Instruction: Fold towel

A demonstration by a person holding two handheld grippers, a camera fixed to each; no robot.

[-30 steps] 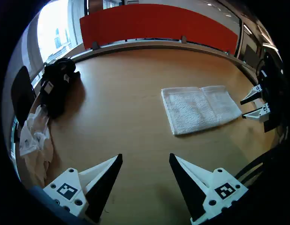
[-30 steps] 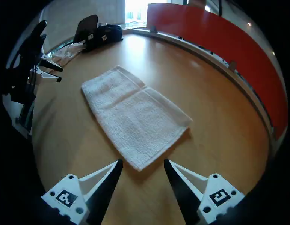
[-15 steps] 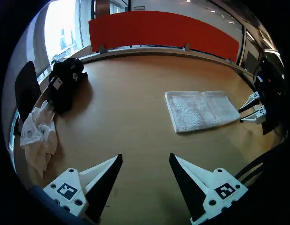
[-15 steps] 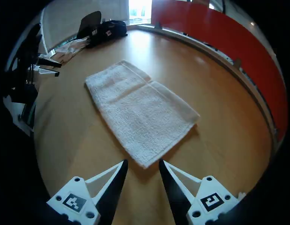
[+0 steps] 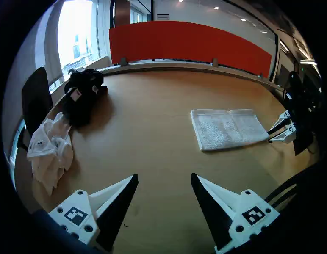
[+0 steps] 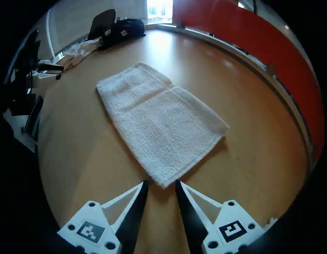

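Towel (image 6: 163,122): flat on the table (image 5: 155,106), a seam crossing its middle.
Right gripper (image 6: 161,186): at the towel's nearest corner. Its fingers are drawn close with a gap left between them, and the corner sits just at their mouth. I judge it is not pinched yet.
Left gripper (image 5: 163,175): well apart from the towel, off its far short side, fingers spread wide, holding nothing.
Long axis: runs straight away from my right gripper, from the corner towards the far short edge.
Nearer tool: the right, plainly.
What the move turns on, as I judge it: close on that corner, then carry it along the long axis over the seam.
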